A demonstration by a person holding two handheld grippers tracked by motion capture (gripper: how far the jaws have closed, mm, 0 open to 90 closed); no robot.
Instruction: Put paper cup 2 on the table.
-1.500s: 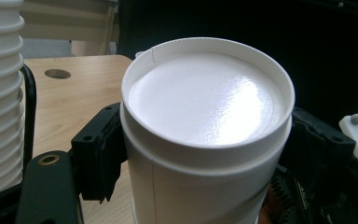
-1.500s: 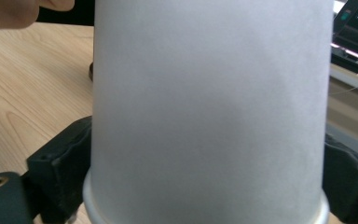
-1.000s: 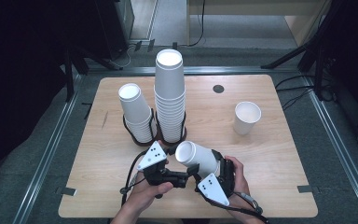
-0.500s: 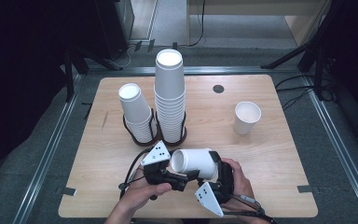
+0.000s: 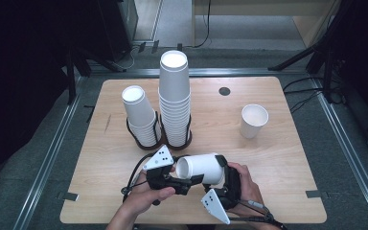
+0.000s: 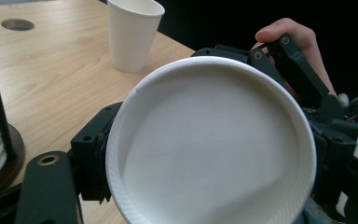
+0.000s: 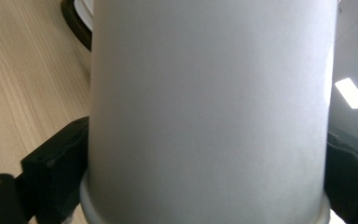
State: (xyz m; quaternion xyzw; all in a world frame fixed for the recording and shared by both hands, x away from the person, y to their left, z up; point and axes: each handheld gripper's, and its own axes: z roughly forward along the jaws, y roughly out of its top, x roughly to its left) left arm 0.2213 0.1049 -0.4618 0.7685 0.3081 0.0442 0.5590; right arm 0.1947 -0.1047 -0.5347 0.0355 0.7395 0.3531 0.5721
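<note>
- Since I am passing the paper cup (image 5: 202,167) from one hand to the other, it lies on its side in the air, just above the front of the desk (image 5: 278,163).
- Its open mouth looks at my left gripper (image 5: 184,181), and its closed bottom points at my right gripper (image 5: 223,173).
- My left fingers have just been closing. They now pinch the cup at its rim, one on each side, so it cannot drop.
- In the left gripper view the round mouth of the cup is right in front of me, with a black finger (image 6: 91,161) pushed up against its edge.
- My right fingers have just been opening, and the cup sits between them. I think they are letting go so that my left hand can take over.
- In the right gripper view a black finger (image 7: 51,158) sits beside each wall of the cup. I cannot tell if they press on it or just sit next to it.
- Behind my hands stand a tall stack (image 5: 174,96) and a short stack (image 5: 140,115) of cups, upside down and held in black rings so they do not tip.
- One lone cup (image 5: 254,120) stands mouth up, far off to the right.
- I think my cup will go the same way up as that one, so I need to grab it from the mouth end.
</note>
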